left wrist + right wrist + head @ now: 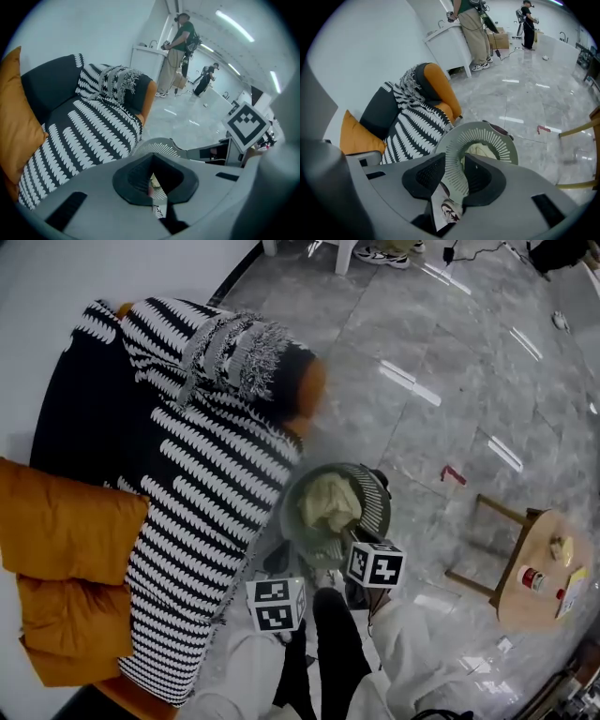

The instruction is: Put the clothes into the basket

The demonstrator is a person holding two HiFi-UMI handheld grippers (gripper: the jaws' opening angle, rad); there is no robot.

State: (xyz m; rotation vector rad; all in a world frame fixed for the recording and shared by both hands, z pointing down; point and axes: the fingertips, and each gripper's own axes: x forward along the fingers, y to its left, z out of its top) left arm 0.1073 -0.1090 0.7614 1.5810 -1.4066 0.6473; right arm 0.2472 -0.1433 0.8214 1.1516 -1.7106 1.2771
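A pale yellow garment (330,501) is lying bunched inside the basket (379,491), so that much of the job is looking done. The basket is standing on the floor (450,381), just beside the front of the sofa (66,409).

The right gripper (454,180) is straddling the basket's slotted wall. Its jaws are standing about half apart, with the wall running between the pads and not being squeezed. The left gripper (157,187) is reaching over the same rim with its jaws sitting close together. A thin strip of wall is showing between them, and they are appearing to pinch it.

Judging from this, what is remaining is to let go on the left side and to look for more clothes. A striped throw (216,474) is covering the sofa seat, and a fringed striped piece (239,348) is hanging over its arm. Whether either is counting as clothes I cannot tell. No other loose garment is showing.
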